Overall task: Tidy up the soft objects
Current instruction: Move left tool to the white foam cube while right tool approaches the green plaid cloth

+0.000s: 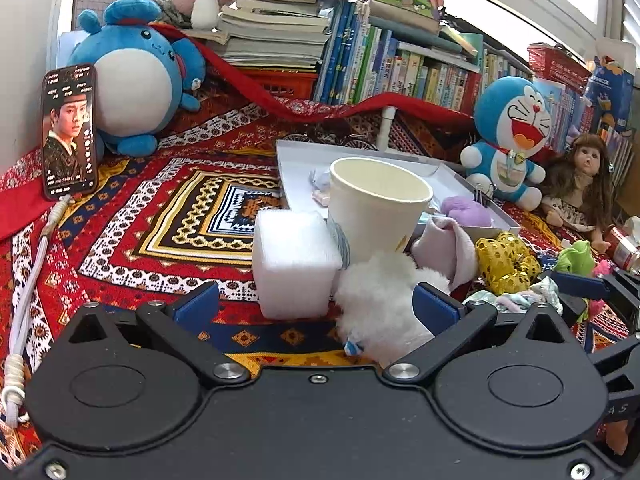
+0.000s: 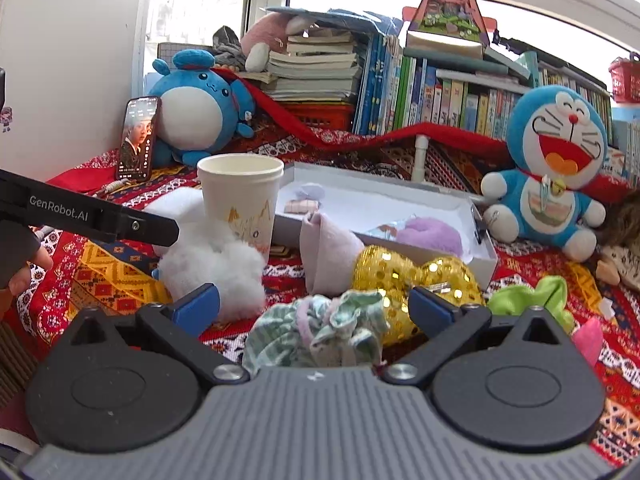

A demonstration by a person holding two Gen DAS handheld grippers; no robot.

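while we hold both grippers low over the patterned cloth (image 1: 120, 216):
left gripper (image 1: 316, 300): jaws spread wide — white fluffy tuft (image 1: 380, 296) lies between them, against the right pad, not pinched.
right gripper (image 2: 314, 304): jaws apart, over a pale green scrunchie (image 2: 320, 332), nothing clamped.
foam block (image 1: 294, 260): just left of the tuft, touching the paper cup (image 1: 376, 208).
white tray (image 2: 400, 208): behind the cup — a purple soft piece (image 2: 432, 232) lies inside.

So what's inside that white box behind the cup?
In the box: a purple puff, a small pink bundle and a pale scrap. The cup hides its near-left corner.
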